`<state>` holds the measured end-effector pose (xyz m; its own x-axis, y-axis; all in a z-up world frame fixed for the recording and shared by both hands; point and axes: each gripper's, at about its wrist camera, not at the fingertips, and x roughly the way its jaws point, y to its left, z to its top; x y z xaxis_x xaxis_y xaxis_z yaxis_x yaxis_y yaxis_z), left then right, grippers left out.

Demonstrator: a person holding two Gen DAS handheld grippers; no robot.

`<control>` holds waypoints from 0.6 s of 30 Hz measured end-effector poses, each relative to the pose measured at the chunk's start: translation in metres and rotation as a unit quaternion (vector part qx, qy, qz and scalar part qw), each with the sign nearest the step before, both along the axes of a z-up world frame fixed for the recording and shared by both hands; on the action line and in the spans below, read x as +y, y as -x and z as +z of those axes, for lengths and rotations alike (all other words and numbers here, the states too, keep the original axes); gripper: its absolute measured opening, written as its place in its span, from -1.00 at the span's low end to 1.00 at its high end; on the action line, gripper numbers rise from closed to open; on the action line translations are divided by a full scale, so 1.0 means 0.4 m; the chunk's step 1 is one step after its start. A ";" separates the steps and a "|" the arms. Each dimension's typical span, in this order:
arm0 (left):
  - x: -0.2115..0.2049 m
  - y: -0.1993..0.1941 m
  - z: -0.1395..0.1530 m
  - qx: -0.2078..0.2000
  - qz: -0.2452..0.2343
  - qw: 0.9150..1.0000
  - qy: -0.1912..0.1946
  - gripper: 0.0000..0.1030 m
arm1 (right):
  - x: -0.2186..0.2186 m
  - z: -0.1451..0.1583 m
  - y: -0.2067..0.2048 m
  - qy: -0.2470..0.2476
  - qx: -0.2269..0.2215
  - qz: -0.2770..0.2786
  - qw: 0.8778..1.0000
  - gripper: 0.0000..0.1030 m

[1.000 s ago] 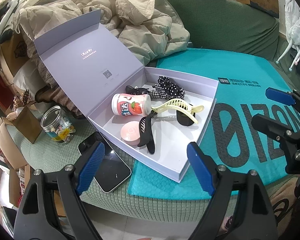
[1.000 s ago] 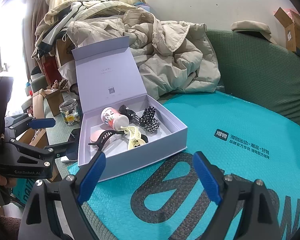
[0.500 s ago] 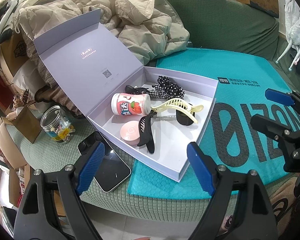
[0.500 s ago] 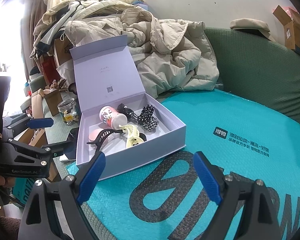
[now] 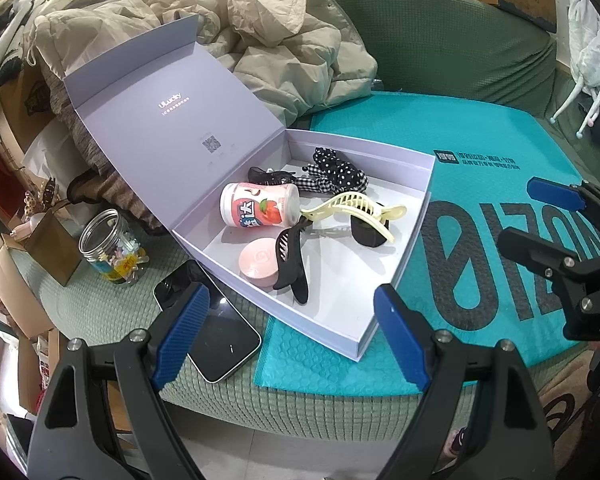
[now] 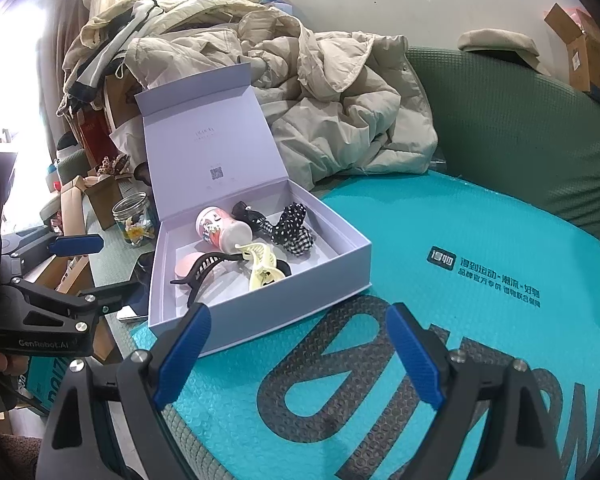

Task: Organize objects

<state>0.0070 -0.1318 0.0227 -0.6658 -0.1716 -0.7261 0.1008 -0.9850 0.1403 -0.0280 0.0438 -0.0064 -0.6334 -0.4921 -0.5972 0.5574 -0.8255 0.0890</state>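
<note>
I hold my left gripper and right gripper with jaws spread wide and empty, both hanging short of the open lavender box on the teal mat. Inside it lie a pink can, a cream hair claw, a black hair claw, a polka-dot scrunchie and a pink round case; a phone rests just beside the box

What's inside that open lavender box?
The lavender box holds a pink-labelled canister, a round pink case, a black claw clip, a cream claw clip and polka-dot scrunchies. Anything beneath them is covered.
</note>
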 end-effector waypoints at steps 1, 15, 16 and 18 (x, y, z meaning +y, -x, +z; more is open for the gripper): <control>0.000 0.000 0.000 0.000 0.000 1.000 0.001 0.63 | -0.001 -0.001 0.000 -0.001 0.000 0.000 1.000 0.75; -0.006 0.004 -0.002 -0.004 -0.008 1.000 0.002 0.63 | -0.003 -0.009 0.004 -0.003 -0.007 -0.002 1.000 0.75; -0.007 0.005 -0.003 -0.005 -0.009 1.000 0.002 0.63 | -0.003 -0.010 0.005 -0.003 -0.008 -0.002 1.000 0.75; -0.008 0.006 -0.006 -0.007 -0.011 1.000 0.002 0.63 | -0.003 -0.013 0.005 -0.003 -0.010 -0.003 1.000 0.75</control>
<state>0.0046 -0.1349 0.0204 -0.6591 -0.1603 -0.7347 0.0773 -0.9863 0.1458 -0.0301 0.0427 -0.0115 -0.6244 -0.4849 -0.6124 0.5515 -0.8289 0.0941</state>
